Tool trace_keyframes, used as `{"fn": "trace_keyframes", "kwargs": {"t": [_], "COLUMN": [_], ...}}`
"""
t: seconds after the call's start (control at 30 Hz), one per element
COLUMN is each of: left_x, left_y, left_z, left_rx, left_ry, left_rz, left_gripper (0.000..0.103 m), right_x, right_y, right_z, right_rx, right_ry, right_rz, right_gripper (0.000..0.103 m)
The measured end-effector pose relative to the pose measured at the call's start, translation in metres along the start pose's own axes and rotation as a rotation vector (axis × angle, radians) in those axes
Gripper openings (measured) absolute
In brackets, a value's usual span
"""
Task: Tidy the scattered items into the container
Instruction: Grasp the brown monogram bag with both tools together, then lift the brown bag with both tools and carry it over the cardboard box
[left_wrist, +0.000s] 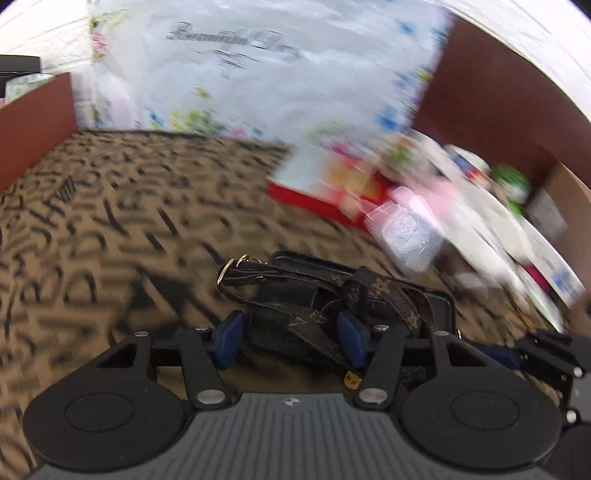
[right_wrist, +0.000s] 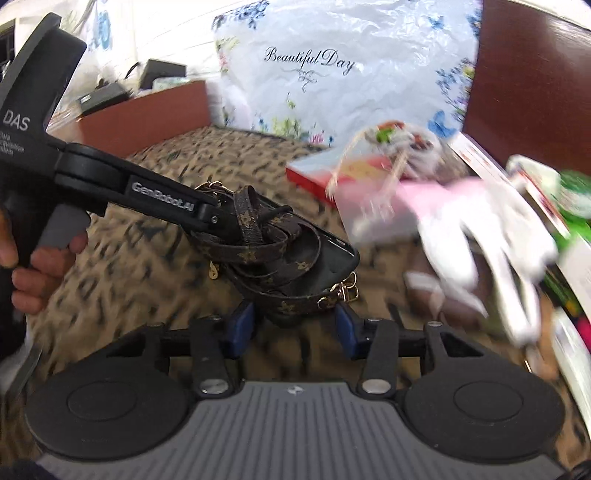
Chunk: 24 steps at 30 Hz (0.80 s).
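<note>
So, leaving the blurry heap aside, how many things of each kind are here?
Handheld two-finger grippers: 2 (left gripper, right gripper)
Black phone case with brown patterned strap: 1
Flat red box: 1
White flowered plastic bag: 1
Total: 5

l gripper (right_wrist: 221, 218) clamped on strap-wrapped phone case (right_wrist: 295, 254), just ahead of open r gripper (right_wrist: 291, 328)

The left gripper (right_wrist: 212, 218) reaches in from the left of the right wrist view, its black arms slanting down toward the centre, and its jaws are clamped on the phone case (right_wrist: 295, 254), lifting it off the surface. A bare hand (right_wrist: 40, 266) wraps the grey trigger grip at the left edge. The right gripper (right_wrist: 291, 326) sits low, its blue pads (right_wrist: 240, 326) spread apart on either side of the case's near end.
</note>
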<state>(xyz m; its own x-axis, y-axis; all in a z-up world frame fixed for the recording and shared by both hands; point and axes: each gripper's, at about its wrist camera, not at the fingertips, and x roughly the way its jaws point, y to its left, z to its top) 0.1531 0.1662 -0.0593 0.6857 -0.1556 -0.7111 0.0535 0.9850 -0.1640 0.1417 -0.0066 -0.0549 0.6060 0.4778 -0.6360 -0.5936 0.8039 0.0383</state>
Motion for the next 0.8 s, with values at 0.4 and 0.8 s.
{"fn": "trace_keyframes", "kwargs": {"t": [0.4, 0.8], "left_x": [-0.052, -0.044], "left_y": [-0.093, -0.117], "left_z": [-0.077, -0.081], "left_rx": [0.065, 0.115], "left_ry": [0.137, 0.132], "left_rz": [-0.250, -0.145], "left_gripper": [0.056, 0.062], "right_x": [-0.151, -0.156], "right_y": [-0.032, -0.031], "right_z": [-0.112, -0.126], "right_rx": [0.140, 0.090], "right_ry": [0.059, 0.012], "right_rz": [-0.069, -0.101], "right_gripper": [0.047, 0.066]}}
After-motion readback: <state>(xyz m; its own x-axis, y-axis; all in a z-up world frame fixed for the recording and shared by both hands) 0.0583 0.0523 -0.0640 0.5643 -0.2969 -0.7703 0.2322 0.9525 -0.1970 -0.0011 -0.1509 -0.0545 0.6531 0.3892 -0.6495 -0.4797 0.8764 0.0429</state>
